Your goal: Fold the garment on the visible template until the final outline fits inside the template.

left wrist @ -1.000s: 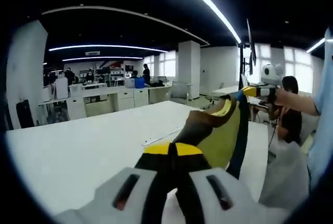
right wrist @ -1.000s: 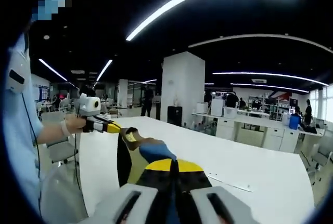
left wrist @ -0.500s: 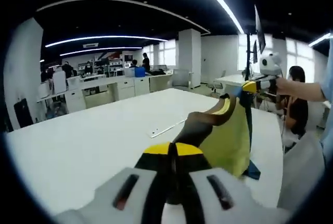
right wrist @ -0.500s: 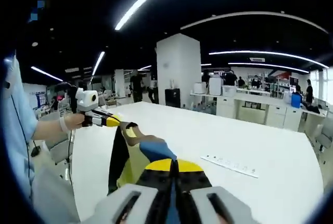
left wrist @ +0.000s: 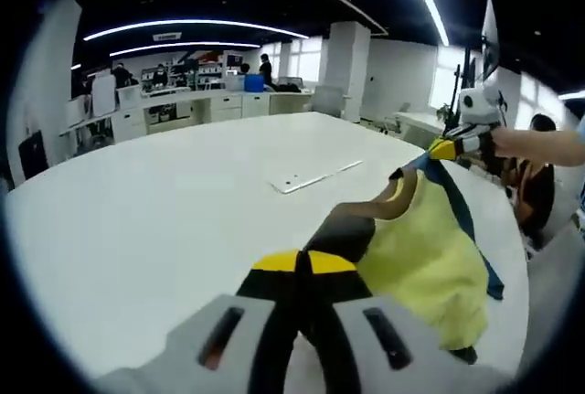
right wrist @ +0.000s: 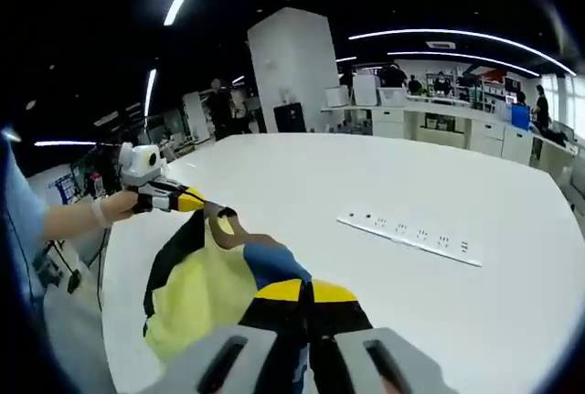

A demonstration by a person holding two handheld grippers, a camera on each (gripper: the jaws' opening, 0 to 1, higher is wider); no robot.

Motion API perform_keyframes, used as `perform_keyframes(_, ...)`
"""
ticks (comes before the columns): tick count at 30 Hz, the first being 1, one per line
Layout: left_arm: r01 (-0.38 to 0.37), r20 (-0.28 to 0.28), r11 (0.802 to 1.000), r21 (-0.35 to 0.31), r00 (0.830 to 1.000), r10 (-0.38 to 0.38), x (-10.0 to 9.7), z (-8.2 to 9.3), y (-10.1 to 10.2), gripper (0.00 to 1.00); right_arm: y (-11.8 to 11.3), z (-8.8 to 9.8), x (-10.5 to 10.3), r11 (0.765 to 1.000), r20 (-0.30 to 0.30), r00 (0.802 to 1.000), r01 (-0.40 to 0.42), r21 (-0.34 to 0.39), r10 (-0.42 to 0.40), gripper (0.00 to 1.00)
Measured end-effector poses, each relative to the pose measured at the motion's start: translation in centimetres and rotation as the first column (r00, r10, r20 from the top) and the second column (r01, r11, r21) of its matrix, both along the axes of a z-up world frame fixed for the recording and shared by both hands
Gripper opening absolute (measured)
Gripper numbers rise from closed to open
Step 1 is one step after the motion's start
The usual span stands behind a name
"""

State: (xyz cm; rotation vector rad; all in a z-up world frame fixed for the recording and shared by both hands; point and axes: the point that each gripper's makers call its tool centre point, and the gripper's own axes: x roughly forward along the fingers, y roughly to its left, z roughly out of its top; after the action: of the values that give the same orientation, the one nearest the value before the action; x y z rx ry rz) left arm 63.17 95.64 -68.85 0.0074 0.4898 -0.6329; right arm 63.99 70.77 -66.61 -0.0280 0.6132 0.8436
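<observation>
Yellow-tipped jaws of the left gripper [left wrist: 304, 271] and the right gripper [right wrist: 311, 298] are each clamped on an edge of the yellow garment [left wrist: 422, 261], which hangs spread between them above the white table [left wrist: 155, 229]. Held apart like this, it is probably being opened flat for laying down. I can't make out a template; a pale strip [right wrist: 411, 233] lies farther off.

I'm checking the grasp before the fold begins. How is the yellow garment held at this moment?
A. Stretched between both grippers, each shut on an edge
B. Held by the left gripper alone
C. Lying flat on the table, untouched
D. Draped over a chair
A: the yellow garment spans from the left gripper to the right gripper, both with jaws closed on its edge, above the white table.
</observation>
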Motion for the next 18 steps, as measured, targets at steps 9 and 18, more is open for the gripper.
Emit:
perform_keyframes(9,-0.006,-0.123,0.999,0.041,0.992,0.011,2.2,-5.4,-0.2,0.0,0.4,-7.0,2.6,0.989,-0.099,0.995,-0.023,-0.144,0.009,0.0)
perform_keyframes(18,0.0,-0.163,0.996,0.086,0.987,0.014,3.2,-7.2,-0.1,0.0,0.1,-9.4,3.8,0.979,-0.129,0.992,-0.017,-0.205,-0.009,0.0)
